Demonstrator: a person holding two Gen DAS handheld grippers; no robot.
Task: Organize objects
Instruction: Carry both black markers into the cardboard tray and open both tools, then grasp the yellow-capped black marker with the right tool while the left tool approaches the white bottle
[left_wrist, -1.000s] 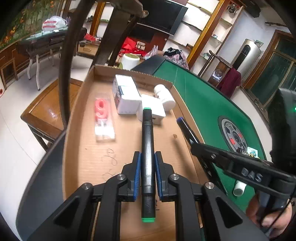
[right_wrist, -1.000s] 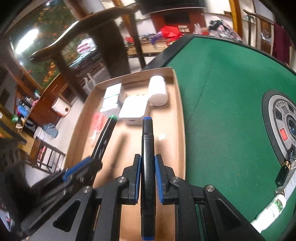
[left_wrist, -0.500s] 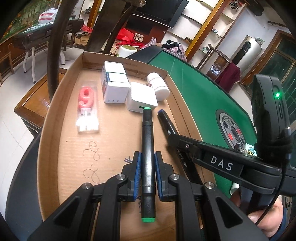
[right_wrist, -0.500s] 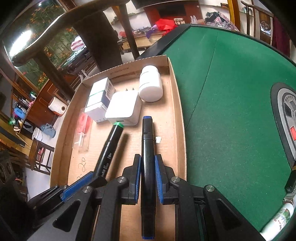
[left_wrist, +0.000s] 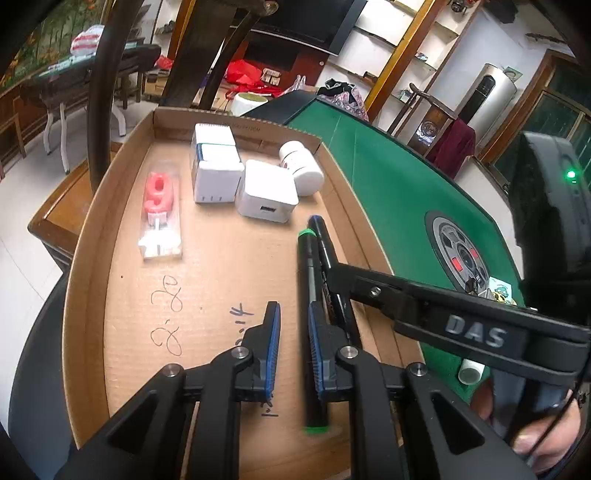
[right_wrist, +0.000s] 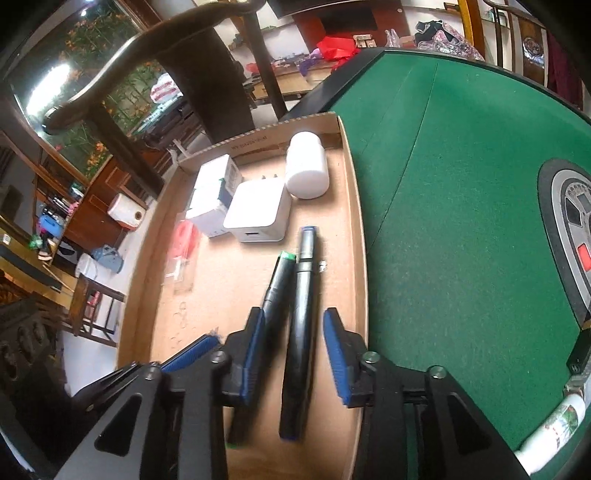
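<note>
A: What can't be read?
B: Green-capped marker (left_wrist: 308, 273): near end smeared, barrel partly behind a finger of the left gripper (left_wrist: 293, 310). Handwriting (left_wrist: 168, 314) on the cardboard tray (left_wrist: 85, 295) is an illegible scrawl, and the lower marks are covered.
A: Right wrist view?
B: Candle pack (right_wrist: 183, 240) is blurred, number unreadable. White bottle (right_wrist: 557, 421) is cut off at the lower-right edge, label print too small.

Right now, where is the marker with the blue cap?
In the right wrist view the blue-capped marker lies in the cardboard tray, near its right wall, beside the green-capped marker, just below the white charger.
</note>
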